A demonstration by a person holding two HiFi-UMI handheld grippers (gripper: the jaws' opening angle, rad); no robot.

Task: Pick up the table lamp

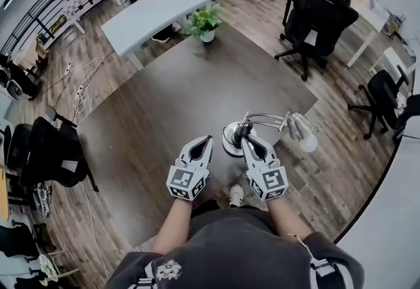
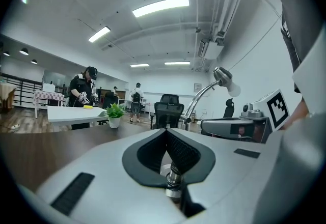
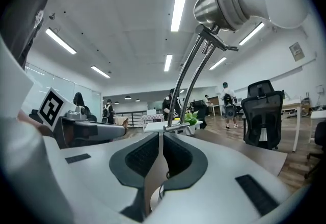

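The table lamp stands on the dark table (image 1: 164,104) near its front right corner. It has a round base (image 1: 230,141), a chrome arm that bends to the right and a metal head (image 1: 300,126) with a white bulb. My right gripper (image 1: 245,138) is shut, its tips right at the foot of the lamp's stem, with nothing visible between the pads. In the right gripper view the twin chrome rods (image 3: 191,73) rise just past the shut tips (image 3: 162,134). My left gripper (image 1: 209,140) is shut too, just left of the base; its view shows the lamp (image 2: 222,76) off to the right.
A small potted plant (image 1: 206,23) stands at the table's far edge. Behind it is a white table (image 1: 154,13) with a person seated at it. Black office chairs stand at the right (image 1: 318,15) and left (image 1: 52,153). The table's right edge lies close to the lamp's head.
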